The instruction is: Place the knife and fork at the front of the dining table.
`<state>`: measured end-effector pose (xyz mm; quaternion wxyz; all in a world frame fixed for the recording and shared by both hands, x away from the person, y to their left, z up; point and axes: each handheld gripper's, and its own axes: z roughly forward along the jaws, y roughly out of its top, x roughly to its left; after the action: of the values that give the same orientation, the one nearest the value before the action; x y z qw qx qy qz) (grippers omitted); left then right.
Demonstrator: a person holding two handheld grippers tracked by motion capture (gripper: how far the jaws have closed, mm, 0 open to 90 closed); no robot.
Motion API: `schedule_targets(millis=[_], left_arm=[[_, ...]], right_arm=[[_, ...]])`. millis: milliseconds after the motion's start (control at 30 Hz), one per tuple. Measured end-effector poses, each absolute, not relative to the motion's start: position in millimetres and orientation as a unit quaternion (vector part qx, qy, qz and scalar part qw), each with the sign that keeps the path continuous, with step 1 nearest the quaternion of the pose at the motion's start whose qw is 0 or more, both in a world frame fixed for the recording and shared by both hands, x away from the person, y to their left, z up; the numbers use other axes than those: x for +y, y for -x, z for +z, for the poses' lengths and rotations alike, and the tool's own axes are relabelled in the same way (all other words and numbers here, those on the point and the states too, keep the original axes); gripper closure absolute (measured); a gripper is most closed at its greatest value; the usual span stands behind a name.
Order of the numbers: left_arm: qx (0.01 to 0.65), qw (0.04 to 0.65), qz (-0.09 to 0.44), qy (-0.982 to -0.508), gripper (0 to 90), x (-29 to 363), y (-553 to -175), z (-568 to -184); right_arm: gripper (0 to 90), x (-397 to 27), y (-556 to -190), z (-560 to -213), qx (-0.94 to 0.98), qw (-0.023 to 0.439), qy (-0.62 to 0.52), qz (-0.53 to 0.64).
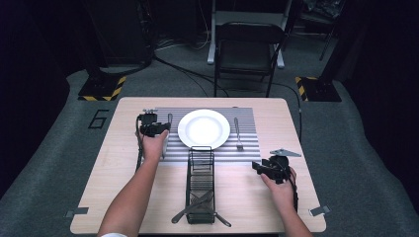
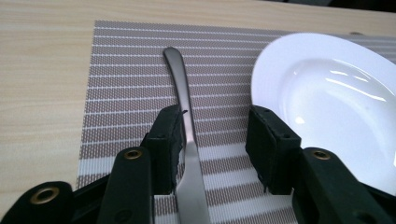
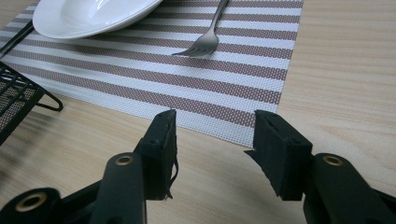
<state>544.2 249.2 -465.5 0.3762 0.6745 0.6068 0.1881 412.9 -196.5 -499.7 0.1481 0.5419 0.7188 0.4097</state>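
A butter knife [image 2: 184,107] lies on the striped placemat [image 2: 126,93] just left of the white plate [image 2: 336,102]. My left gripper [image 2: 215,116] hovers over it with the jaws apart; the knife runs close beside the left pad and the right pad stands clear of it. In the high view the left gripper [image 1: 156,129] is at the plate's [image 1: 203,128] left side. A fork [image 1: 237,133] rests on the mat right of the plate. My right gripper [image 1: 259,167] is open over bare wood near the mat's right front corner, nothing between its jaws [image 3: 214,119].
A black wire rack [image 1: 200,182] stands in the table's middle front, holding several utensils [image 1: 200,205]; its corner [image 3: 14,102] lies left of the right gripper. The fork [image 3: 205,42] and plate [image 3: 88,14] sit beyond that gripper. A folding chair [image 1: 249,49] stands behind the table.
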Motion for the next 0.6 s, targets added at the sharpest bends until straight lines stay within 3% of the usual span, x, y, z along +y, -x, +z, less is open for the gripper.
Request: schedule_targets(millis=[600], left_arm=[[0.543,0.384,0.208,-0.717,49.6,269,-477,-457]], right_arm=[[48.7,-196,-407,-498,0.716,0.154,-0.544,0.410]])
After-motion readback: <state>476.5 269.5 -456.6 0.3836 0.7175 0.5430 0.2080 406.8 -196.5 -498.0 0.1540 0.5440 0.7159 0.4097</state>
